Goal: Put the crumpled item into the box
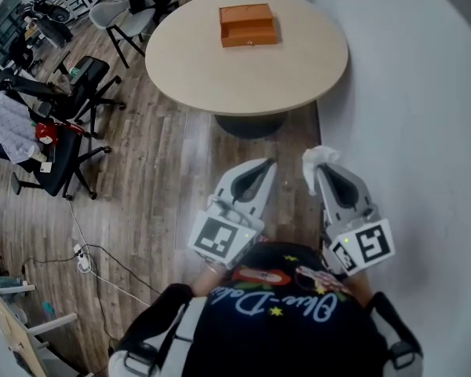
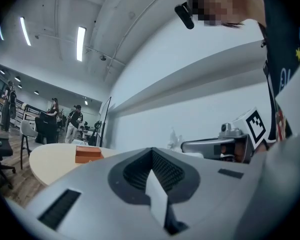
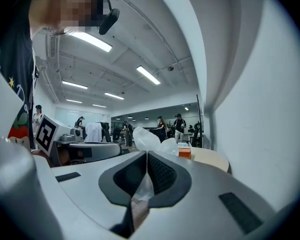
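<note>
Round table [image 1: 220, 61]: pale wood-tone top on one dark pedestal base [image 1: 251, 124], standing on wood-plank floor [image 1: 165, 171]. On the top: one orange box [image 1: 248, 25], open, toward the table's far edge. On the floor left of the table: black office chairs [image 1: 71, 144], a white cable [image 1: 94, 261].

Shirt print: pale cursive script runs across the person's dark shirt [image 1: 286, 309]. It opens "Blue-D", and the rest can't be read.
Left cube: left square marker [image 1: 218, 237], a black-and-white code pattern, rides the left hand-held gripper [image 1: 265, 165].
Right cube: right square marker [image 1: 370, 244], the same kind of pattern, sits on the right hand-held gripper [image 1: 320, 170].
</note>
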Demonstrator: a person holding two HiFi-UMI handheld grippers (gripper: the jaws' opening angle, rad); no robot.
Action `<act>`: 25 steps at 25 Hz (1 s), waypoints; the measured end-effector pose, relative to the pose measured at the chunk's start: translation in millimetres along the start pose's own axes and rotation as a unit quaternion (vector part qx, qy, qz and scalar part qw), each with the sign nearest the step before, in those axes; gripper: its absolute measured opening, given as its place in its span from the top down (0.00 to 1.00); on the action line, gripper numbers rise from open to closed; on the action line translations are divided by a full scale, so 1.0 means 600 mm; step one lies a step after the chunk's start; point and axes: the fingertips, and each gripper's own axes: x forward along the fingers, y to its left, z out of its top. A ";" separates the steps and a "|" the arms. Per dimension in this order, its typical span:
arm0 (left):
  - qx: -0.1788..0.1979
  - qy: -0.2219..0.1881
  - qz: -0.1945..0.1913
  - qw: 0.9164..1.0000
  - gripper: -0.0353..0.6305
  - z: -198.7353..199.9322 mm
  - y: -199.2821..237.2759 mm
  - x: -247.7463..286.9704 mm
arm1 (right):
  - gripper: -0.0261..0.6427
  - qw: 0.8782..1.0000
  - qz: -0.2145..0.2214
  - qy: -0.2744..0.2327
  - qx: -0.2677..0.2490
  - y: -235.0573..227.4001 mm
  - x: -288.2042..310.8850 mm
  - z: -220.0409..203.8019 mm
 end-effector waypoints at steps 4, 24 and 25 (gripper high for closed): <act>0.003 0.003 -0.001 1.000 0.96 -0.002 0.045 0.002 | 0.95 1.000 -0.009 0.006 -0.007 -0.003 0.040 -0.007; -0.012 0.019 -0.006 1.000 0.96 -0.015 0.168 0.063 | 0.95 1.000 -0.022 0.016 -0.003 -0.050 0.175 -0.012; -0.013 0.021 0.001 1.000 0.96 -0.015 0.176 0.064 | 0.95 1.000 -0.018 0.015 -0.004 -0.054 0.184 -0.010</act>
